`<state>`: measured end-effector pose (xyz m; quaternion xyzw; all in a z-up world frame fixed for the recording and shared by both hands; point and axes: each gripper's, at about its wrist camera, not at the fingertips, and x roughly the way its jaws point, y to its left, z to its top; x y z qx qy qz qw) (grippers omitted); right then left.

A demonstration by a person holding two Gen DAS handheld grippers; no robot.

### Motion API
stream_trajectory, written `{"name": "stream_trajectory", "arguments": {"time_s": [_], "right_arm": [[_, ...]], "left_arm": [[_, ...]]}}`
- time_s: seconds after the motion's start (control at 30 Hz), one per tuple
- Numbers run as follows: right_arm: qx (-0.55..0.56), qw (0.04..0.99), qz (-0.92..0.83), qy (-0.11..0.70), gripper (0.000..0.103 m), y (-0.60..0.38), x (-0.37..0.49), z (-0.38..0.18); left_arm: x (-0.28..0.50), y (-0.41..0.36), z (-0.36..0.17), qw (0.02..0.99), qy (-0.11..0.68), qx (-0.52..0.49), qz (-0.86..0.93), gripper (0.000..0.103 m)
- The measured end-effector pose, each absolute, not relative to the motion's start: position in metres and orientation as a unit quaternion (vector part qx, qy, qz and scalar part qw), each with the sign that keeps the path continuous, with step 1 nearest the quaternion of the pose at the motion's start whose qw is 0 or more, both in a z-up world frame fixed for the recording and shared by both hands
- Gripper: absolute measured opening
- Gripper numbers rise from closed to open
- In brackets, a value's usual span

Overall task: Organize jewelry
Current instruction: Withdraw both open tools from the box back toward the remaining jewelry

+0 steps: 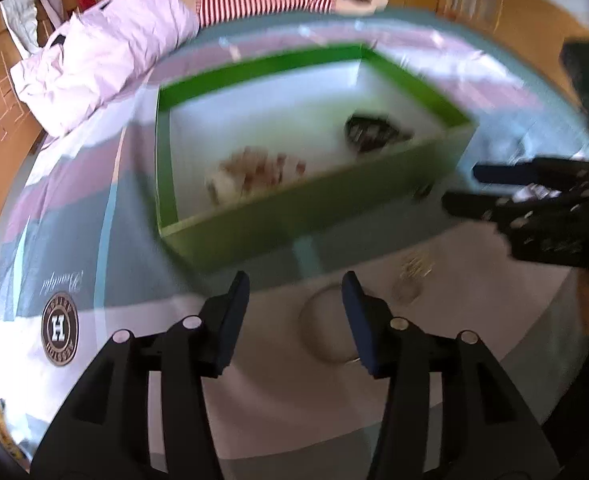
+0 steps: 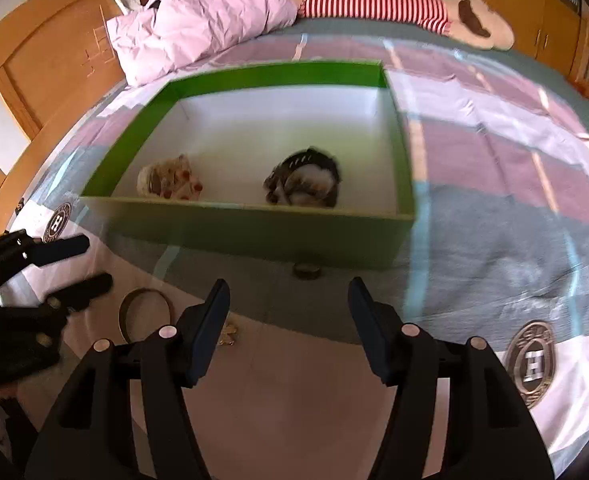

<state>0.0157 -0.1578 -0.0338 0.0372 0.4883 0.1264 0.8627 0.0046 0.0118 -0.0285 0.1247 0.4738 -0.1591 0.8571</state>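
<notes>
Both my left gripper point(image 1: 296, 292) and right gripper point(image 2: 290, 300) gape empty; next, grasp the bangle point(image 2: 146, 312) just ahead for the green box point(image 2: 254, 232).

A home bedroom: patterned bedspread point(image 2: 494, 168), pillow point(image 2: 198, 20), wooden wardrobes point(image 2: 534, 8).

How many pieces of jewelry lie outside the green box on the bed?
3. A bangle near the left gripper, a small gold piece beside it, and a dark ring against the green box front wall. Others may be hidden.
</notes>
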Motion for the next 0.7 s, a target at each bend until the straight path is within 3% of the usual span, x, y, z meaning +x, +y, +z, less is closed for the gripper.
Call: {"name": "stream_trajectory", "arguments": {"time_s": [0.07, 0.4, 0.7], "right_arm": [[0.057, 0.857, 0.157, 0.488, 0.062, -0.15, 0.016, -0.038], [-0.078, 0.841, 0.079, 0.53, 0.061, -0.132, 0.011, -0.056], [0.036, 0.847, 0.014, 0.53, 0.062, -0.207, 0.013, -0.038]], "left_arm": [[0.012, 0.017, -0.037, 0.852, 0.49, 0.118, -0.14, 0.057], [0.021, 0.029, -0.045, 0.846, 0.508, 0.107, -0.125, 0.062], [0.012, 0.009, -0.051, 0.835, 0.512, 0.14, -0.146, 0.069]]}}
